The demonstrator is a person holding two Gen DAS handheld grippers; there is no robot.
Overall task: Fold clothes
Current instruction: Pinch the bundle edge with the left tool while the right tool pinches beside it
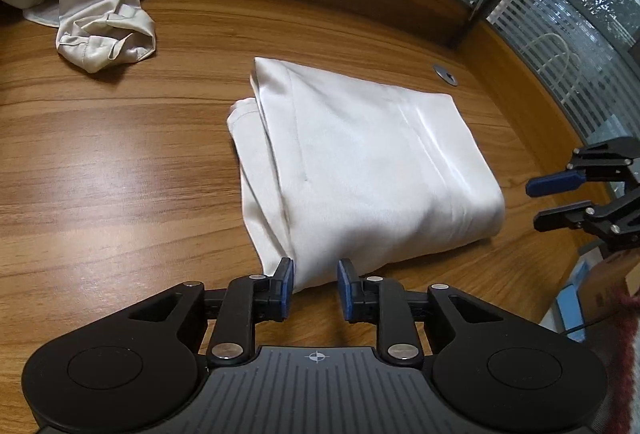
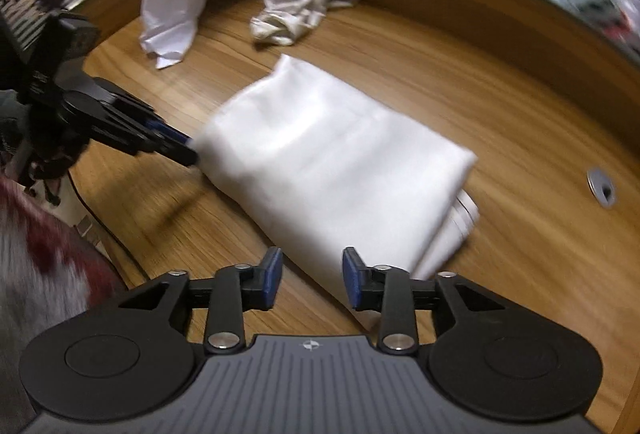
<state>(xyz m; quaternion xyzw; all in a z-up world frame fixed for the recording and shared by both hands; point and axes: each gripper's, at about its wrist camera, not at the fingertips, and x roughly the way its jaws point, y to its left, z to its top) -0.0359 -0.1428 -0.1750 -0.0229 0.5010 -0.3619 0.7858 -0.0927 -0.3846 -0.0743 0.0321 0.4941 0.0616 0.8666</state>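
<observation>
Left hand-held gripper [image 1: 315,290]: jaws stood apart, blue pads bare, holding nothing; it sat at the near corner of the folded cloth, the cloth's edge reaching into the gap between the pads. Whether a pad touched the fabric, I could not tell.
Right hand-held gripper [image 2: 311,284]: jaws apart as well, nothing clamped; it hung just before the cloth's near edge, which showed between the pads. In the left wrist view it appeared at the right [image 1: 536,203], clear of the cloth's side, both fingers spread.
Folded cloth [image 1: 360,170]: white, smooth, laid flat on the table as a thick rectangle of several layers; stacked edges showed along its left side in the left wrist view.
Table [image 1: 100,162]: brown wood grain, carrying the cloth near its middle.
Metal cable hole cover [image 1: 445,74]: set in the tabletop beyond the cloth's far right corner, apart from it.
Crumpled cloth [image 1: 108,38]: off-white, bunched on the table beyond and left of the folded cloth, well apart, with more fabric hanging above it.
Striped glass partition [image 1: 560,46]: behind the table's raised back edge, farthest from the cloth.
</observation>
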